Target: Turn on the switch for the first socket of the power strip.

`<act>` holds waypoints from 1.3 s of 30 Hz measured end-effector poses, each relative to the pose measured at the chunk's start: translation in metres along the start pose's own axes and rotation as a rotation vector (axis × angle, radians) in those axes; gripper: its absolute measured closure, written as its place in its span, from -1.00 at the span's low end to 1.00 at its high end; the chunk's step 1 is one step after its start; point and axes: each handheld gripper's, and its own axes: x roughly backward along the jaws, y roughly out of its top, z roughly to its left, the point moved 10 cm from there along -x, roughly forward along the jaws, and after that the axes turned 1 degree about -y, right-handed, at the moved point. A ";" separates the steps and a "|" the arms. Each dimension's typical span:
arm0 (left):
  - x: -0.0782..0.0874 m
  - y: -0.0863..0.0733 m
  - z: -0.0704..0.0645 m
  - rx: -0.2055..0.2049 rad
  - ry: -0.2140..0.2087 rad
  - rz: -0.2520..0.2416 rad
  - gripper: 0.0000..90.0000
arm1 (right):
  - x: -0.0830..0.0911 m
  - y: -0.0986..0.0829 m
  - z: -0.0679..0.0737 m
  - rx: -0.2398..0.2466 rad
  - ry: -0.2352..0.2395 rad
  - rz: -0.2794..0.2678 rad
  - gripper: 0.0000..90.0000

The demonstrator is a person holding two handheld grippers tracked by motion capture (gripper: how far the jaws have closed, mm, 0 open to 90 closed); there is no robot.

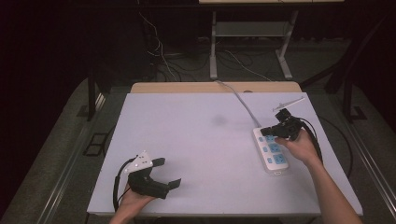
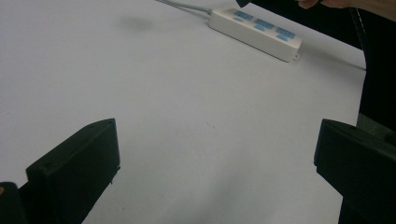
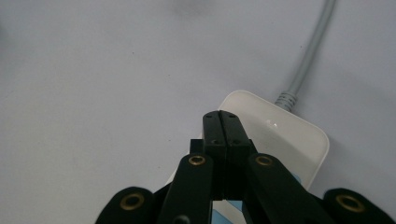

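Observation:
A white power strip [image 1: 271, 152] with blue sockets lies at the right of the white table [image 1: 201, 140], its grey cable [image 1: 243, 100] running to the far edge. My right gripper [image 1: 267, 131] hovers over the strip's cable end, jaws pressed together with nothing between them; in the right gripper view the shut tips [image 3: 221, 119] sit over the strip's rounded white end [image 3: 285, 133]. My left gripper [image 1: 169, 173] rests near the front left of the table, jaws wide apart and empty. The left gripper view shows the strip [image 2: 256, 32] far off, past its two spread fingers [image 2: 77, 168].
A faint dark smudge [image 1: 218, 120] marks the table's middle. Beyond the far edge are a wooden strip [image 1: 215, 87], a metal stand [image 1: 252, 42] and loose cables [image 1: 163, 60] on the floor. Dark floor surrounds the table.

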 end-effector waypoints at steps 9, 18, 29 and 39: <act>0.000 0.000 -0.002 0.000 0.000 -0.001 -1.00 | 0.017 0.000 -0.003 -0.025 -0.017 -0.024 1.00; 0.001 0.001 -0.002 0.003 0.000 -0.008 -1.00 | 0.033 -0.002 -0.004 -0.044 -0.026 -0.050 1.00; 0.000 0.001 -0.003 0.001 -0.001 -0.011 -1.00 | 0.056 -0.004 0.006 -0.078 -0.035 -0.102 0.92; 0.001 0.002 -0.004 0.001 -0.001 -0.014 -1.00 | 0.066 -0.008 0.016 -0.125 -0.047 -0.152 0.26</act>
